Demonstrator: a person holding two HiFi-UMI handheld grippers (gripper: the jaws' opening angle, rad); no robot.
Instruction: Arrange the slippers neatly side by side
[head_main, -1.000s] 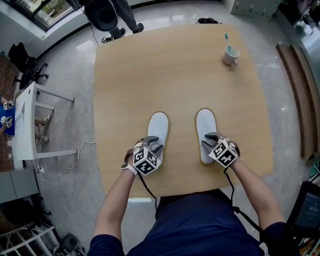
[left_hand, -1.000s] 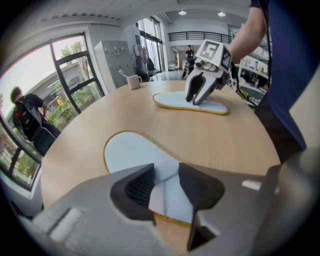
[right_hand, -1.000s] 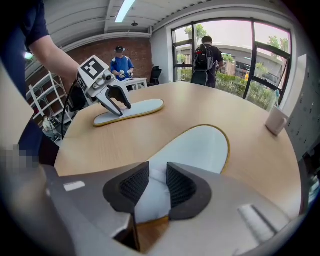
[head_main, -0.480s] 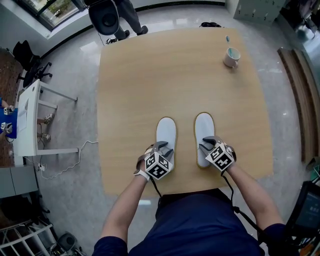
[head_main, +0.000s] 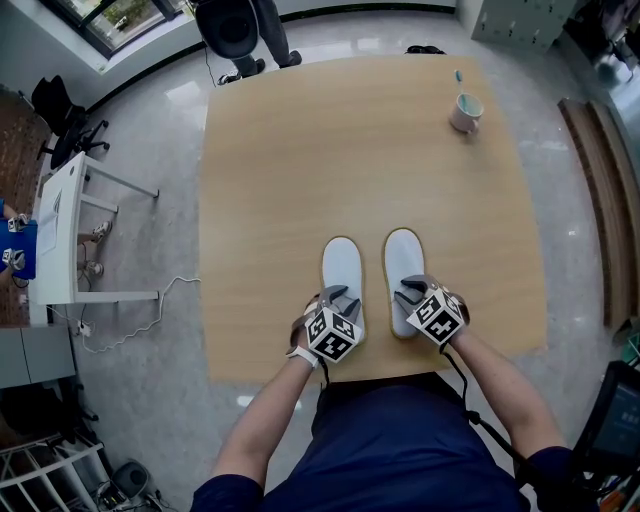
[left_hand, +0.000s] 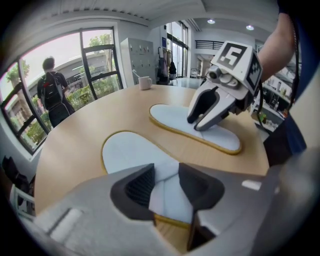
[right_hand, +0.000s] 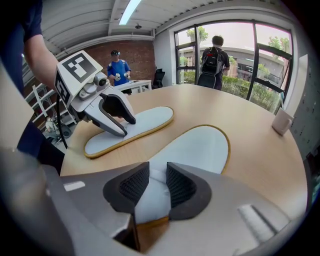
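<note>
1. As the head view shows, two white slippers with tan edging lie parallel on the near part of the wooden table (head_main: 350, 150), toes pointing away from the person. The left slipper (head_main: 341, 268) and the right slipper (head_main: 403, 258) lie just beside each other with a narrow strip of table between them.
2. Head view, grippers: the left gripper (head_main: 340, 297) sits over the heel half of the left slipper. The right gripper (head_main: 410, 290) sits over the heel half of the right slipper.
3. Head view, container: a white mug (head_main: 463, 110) stands near the far right corner of the table, well apart from the slippers. A thin item with a bluish tip rises past its rim. What else the mug holds cannot be told.
4. Left gripper view: the left gripper (left_hand: 167, 185) has its jaws drawn in to a narrow gap, with the raised white upper of the left slipper (left_hand: 130, 150) held between the pads. The right gripper (left_hand: 197, 122) rests on the right slipper (left_hand: 175, 117) beyond. The mug (left_hand: 145, 82) stands at the far edge.
5. Right gripper view: the right gripper (right_hand: 152, 187) has its jaws nearly together, pinching the white upper of the right slipper (right_hand: 195, 145). The left gripper (right_hand: 125, 127) bears on the left slipper (right_hand: 140, 122). The mug (right_hand: 281, 121) shows at the right edge; its inside is not visible.
</note>
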